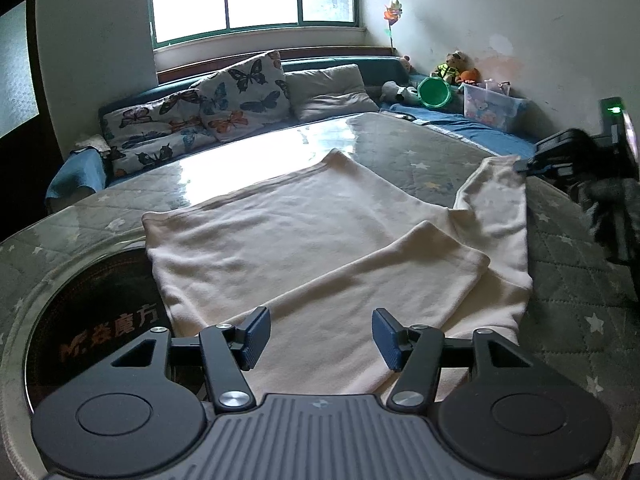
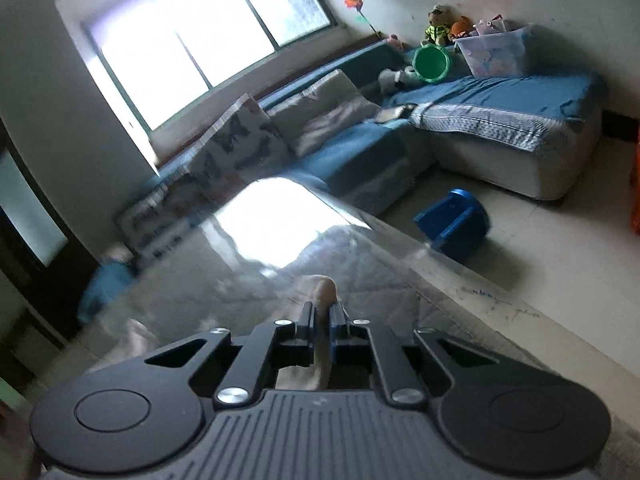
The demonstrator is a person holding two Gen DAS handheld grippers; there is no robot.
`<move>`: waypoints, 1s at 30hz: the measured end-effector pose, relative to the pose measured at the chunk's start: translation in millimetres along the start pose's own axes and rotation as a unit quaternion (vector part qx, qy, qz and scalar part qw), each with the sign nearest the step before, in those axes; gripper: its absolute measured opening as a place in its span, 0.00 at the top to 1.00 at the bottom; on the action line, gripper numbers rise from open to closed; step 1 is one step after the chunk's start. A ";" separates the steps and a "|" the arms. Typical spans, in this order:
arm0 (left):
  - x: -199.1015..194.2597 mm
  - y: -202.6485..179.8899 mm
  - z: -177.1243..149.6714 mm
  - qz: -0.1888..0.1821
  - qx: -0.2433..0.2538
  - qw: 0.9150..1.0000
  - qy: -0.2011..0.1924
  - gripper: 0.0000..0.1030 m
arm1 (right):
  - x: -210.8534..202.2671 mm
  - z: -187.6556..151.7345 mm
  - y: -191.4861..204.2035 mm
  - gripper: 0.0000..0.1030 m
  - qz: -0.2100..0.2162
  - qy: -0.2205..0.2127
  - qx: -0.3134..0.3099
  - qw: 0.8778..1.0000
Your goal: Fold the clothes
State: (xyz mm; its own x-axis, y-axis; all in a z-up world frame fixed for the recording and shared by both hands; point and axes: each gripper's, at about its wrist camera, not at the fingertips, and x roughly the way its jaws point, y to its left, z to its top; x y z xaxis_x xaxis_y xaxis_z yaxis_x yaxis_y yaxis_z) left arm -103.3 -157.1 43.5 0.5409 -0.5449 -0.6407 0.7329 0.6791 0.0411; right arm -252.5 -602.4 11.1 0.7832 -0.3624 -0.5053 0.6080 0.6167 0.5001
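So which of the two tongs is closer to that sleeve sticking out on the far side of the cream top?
Right. The right tongs are clamped on the sleeve's end. The left tongs hang open over the near sleeve, a good way short of it.

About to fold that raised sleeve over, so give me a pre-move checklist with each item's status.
1. Right gripper shut on the sleeve: ok.
2. Left gripper open above the cream garment, nothing clamped: ok.
3. Other sleeve already folded onto the body: ok.
4. Garment body lying flat on the table: ok, light wrinkles only.
5. Garment's near edge, below the left gripper: cannot tell, hidden.
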 end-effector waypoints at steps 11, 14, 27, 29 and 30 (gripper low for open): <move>-6.4 8.4 -0.4 0.010 -0.009 1.000 -0.010 0.41 | -82.9 6.6 30.4 0.95 0.133 -0.049 -0.001 0.990; -12.8 18.2 -3.2 0.022 -0.018 1.000 -0.014 0.41 | -101.0 0.6 60.8 0.95 0.169 -0.062 -0.031 0.983; -36.7 51.1 -27.5 0.059 -0.057 0.996 -0.020 0.36 | -103.8 -108.8 211.2 0.95 0.295 0.009 -0.203 0.934; -38.3 53.5 -30.7 0.063 -0.059 0.996 -0.018 0.36 | -92.6 -133.8 225.8 0.95 0.296 0.043 -0.236 0.924; -39.1 55.0 -32.2 0.064 -0.061 0.996 -0.018 0.36 | -86.5 -143.6 229.9 0.94 0.297 0.064 -0.245 0.921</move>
State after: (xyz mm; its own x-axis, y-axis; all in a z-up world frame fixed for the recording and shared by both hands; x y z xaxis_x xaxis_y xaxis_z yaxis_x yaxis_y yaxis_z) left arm -97.4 -82.6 46.1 0.6424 -0.4655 -0.6088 0.6025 0.7977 0.0259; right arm -199.3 -328.9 68.8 0.9173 0.2075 -0.3398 -0.0798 0.9319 0.3537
